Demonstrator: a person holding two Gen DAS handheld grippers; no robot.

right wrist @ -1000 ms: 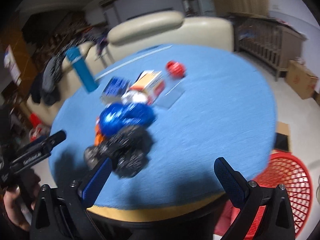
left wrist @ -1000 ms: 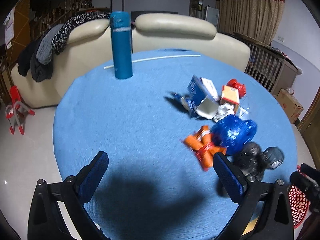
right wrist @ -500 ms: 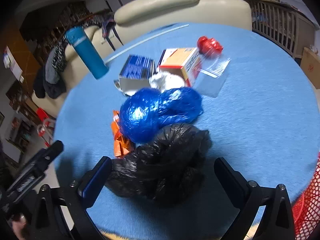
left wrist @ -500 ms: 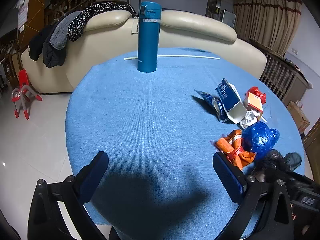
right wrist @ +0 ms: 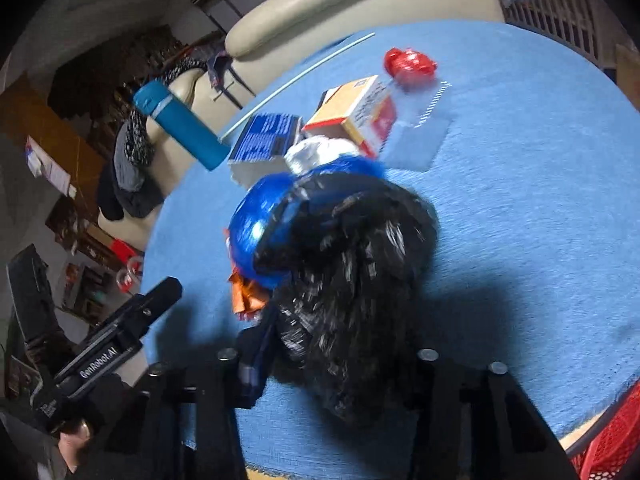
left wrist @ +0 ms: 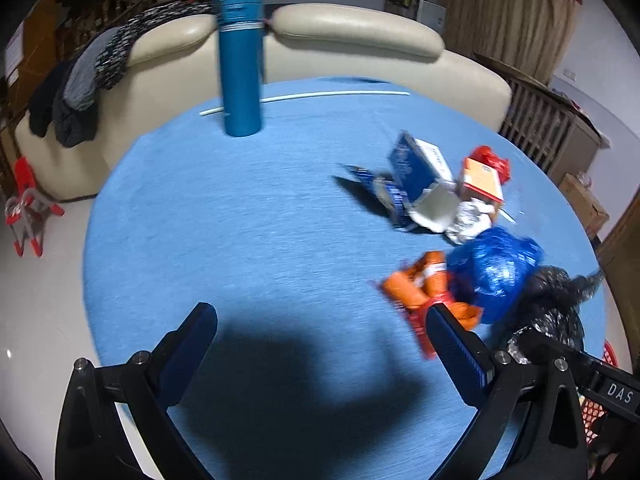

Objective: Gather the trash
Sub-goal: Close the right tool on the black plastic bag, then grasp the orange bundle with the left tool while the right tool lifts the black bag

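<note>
The right gripper [right wrist: 336, 344] had just closed its fingers onto the black plastic bag [right wrist: 352, 272], at the near edge of the blue desk [right wrist: 520, 200] against a blue bag [right wrist: 264, 228]. The left gripper [left wrist: 320, 344] hovered, fingers apart and empty.

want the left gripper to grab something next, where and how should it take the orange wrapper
Probably by the crumpled end of the orange wrapper that points away from the blue bag: that side lies bare on the table, so come from above with the open left gripper astride it.
</note>
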